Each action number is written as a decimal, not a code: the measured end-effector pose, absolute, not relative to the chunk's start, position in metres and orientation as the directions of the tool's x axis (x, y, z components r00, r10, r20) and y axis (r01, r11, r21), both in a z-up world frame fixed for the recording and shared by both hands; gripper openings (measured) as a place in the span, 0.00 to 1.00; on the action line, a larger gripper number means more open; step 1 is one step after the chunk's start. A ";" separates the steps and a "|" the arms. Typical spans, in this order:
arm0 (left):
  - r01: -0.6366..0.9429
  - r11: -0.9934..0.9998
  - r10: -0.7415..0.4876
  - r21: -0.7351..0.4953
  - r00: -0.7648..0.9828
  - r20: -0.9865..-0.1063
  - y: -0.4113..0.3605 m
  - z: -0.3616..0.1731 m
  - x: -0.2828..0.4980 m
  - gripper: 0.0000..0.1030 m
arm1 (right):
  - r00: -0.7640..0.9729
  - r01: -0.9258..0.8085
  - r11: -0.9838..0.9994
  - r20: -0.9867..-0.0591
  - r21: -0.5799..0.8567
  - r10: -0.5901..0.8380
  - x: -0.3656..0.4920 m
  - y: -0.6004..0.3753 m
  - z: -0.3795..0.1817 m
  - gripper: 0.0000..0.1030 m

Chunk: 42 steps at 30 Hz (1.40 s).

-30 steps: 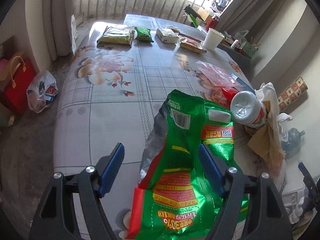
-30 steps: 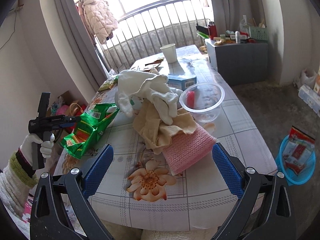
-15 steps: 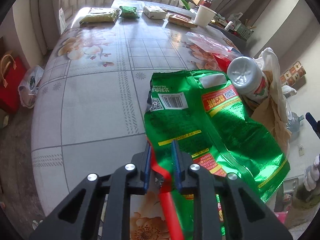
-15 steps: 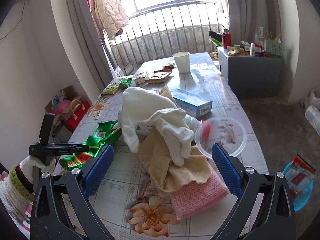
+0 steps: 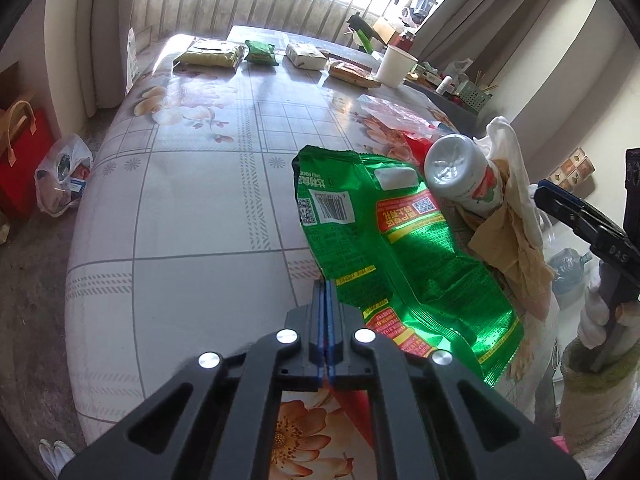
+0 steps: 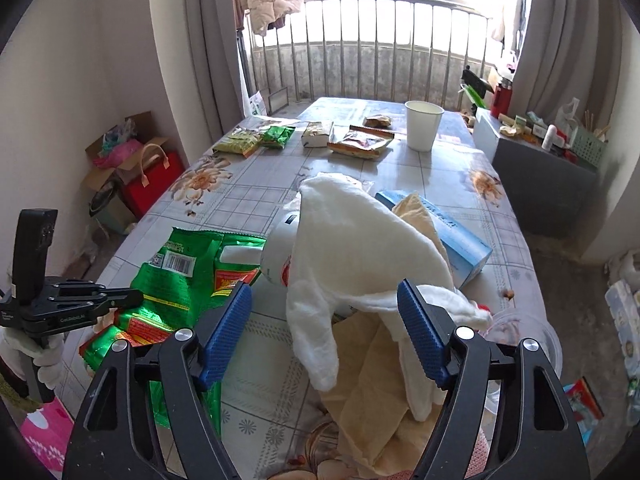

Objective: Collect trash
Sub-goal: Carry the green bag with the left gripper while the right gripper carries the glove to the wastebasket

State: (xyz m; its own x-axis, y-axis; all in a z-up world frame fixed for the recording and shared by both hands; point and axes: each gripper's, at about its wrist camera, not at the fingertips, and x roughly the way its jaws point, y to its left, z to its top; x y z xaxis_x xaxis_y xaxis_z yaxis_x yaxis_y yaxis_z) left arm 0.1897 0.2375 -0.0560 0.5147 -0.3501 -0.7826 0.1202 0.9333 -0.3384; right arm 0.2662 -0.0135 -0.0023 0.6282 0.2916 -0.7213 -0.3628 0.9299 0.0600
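Observation:
A large empty green snack bag [image 5: 384, 240] lies on the floral tablecloth near the table's front edge; it also shows in the right wrist view [image 6: 176, 276]. My left gripper [image 5: 327, 300] is shut on the bag's near edge, seen from the side in the right wrist view [image 6: 120, 298]. My right gripper [image 6: 324, 320] is open and empty, above a white cloth [image 6: 352, 248] draped over a white bottle [image 5: 460, 176] and tan cloths [image 6: 372, 384].
Several snack packets [image 6: 276, 136] and a paper cup [image 6: 423, 125] stand at the table's far end. A blue box [image 6: 452, 236] and a clear plastic bowl [image 6: 532, 336] lie right of the cloths. A red bag [image 5: 20, 160] and a plastic bag [image 5: 60, 176] sit on the floor at left.
My left gripper has closed on the green bag's edge. My right gripper has moved forward over the cloth pile and its jaws have narrowed.

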 end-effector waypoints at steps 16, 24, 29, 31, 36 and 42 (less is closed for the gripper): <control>0.086 0.931 -0.334 -0.355 0.593 -0.733 0.258 -0.037 0.170 0.00 | 0.613 -0.286 0.955 -0.750 0.080 0.247 0.273 -0.023 -0.001 0.07; 0.107 0.935 -0.319 -0.339 0.672 -0.668 0.261 0.007 0.150 0.00 | 0.684 -0.276 0.937 -0.642 0.213 0.347 0.251 -0.061 0.044 0.06; 0.158 0.940 -0.320 -0.303 0.719 -0.617 0.247 0.040 0.140 0.00 | 0.724 -0.269 0.906 -0.551 0.328 0.414 0.234 -0.096 0.069 0.06; 0.182 0.941 -0.325 -0.287 0.731 -0.601 0.238 0.053 0.137 0.00 | 0.741 -0.267 0.893 -0.516 0.362 0.430 0.226 -0.110 0.077 0.06; 0.245 0.933 -0.356 -0.264 0.736 -0.576 0.211 0.075 0.136 0.00 | 0.778 -0.252 0.877 -0.454 0.409 0.435 0.204 -0.140 0.090 0.06; 0.355 0.903 -0.429 -0.240 0.726 -0.538 0.166 0.101 0.139 0.00 | 0.823 -0.200 0.875 -0.408 0.441 0.394 0.177 -0.181 0.095 0.06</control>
